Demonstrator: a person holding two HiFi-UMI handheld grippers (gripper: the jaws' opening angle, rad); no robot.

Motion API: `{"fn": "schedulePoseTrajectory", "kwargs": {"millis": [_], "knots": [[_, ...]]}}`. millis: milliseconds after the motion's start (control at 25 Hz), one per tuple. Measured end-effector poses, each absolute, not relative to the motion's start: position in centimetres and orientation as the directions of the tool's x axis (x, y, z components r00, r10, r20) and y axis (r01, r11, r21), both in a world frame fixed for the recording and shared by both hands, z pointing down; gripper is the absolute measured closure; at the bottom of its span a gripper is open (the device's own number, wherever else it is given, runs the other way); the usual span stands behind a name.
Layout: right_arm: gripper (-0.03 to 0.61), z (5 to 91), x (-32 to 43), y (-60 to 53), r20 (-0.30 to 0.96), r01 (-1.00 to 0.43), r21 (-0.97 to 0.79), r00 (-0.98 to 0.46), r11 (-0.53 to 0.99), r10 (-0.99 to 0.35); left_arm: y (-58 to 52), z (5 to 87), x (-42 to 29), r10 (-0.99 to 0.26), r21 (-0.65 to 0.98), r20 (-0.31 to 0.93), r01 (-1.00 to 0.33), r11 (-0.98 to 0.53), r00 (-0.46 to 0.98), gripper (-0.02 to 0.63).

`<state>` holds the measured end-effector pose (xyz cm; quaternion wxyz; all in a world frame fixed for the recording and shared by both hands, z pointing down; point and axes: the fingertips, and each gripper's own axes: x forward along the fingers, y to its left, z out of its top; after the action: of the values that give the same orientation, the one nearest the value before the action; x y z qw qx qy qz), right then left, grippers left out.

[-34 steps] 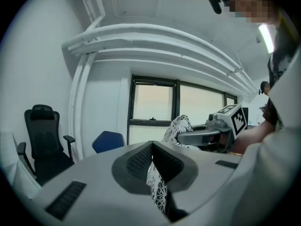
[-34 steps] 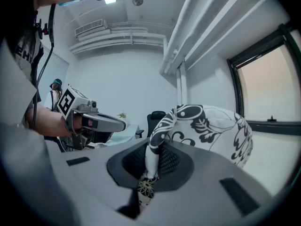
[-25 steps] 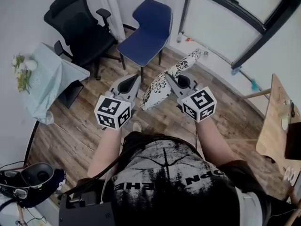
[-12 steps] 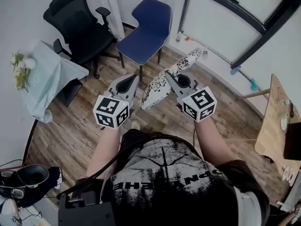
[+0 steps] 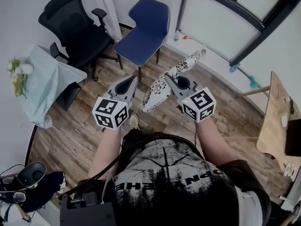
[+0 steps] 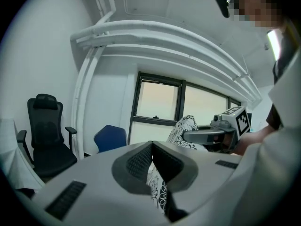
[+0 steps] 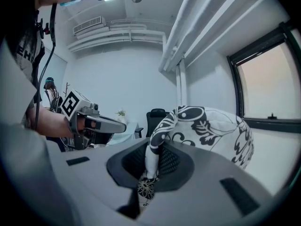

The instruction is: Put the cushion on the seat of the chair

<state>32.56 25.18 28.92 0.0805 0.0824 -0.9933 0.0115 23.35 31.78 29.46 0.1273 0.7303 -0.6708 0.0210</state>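
Hardly moved, left tool and right tool, level, still clamp the cushion.

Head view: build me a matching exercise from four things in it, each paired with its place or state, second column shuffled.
Column one:
1. cushion
2. blue chair
3. black office chair
4. right gripper

Column two:
a. jaws shut on patterned fabric
b. seat bare, nothing on it yet
c. held up off the floor
d. has armrests, stands next to the draped table

Pairs: 1-c, 2-b, 3-d, 4-a
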Motion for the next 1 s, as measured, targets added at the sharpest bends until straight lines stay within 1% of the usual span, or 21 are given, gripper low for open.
{"fn": "schedulePoseTrajectory", "kwargs": {"millis": [280,520,720,1000], "knots": [[0.554,29.7,29.5,23.6,0.178,-0.197,-0.014,-0.965,0.980,-0.192,29.9,30.4,19.8,-0.969,0.168,0.213,-0.982,-0.091,0.126,0.598],[0.554,30.4,23.4,20.8,0.193,-0.240,-0.028,-0.954,0.970,-0.230,26.8,31.5,14.1,-0.956,0.189,0.232,-0.972,-0.138,0.180,0.598],[0.554,30.3,22.5,19.6,0.181,-0.271,-0.030,-0.948,0.962,-0.262,25.7,31.3,13.1,-0.949,0.183,0.235,-0.968,-0.169,0.210,0.598],[0.554,30.6,15.6,17.3,0.213,-0.300,-0.002,-0.932,0.954,-0.293,23.2,31.5,6.4,-0.938,0.199,0.242,-0.959,-0.201,0.247,0.598]]}}
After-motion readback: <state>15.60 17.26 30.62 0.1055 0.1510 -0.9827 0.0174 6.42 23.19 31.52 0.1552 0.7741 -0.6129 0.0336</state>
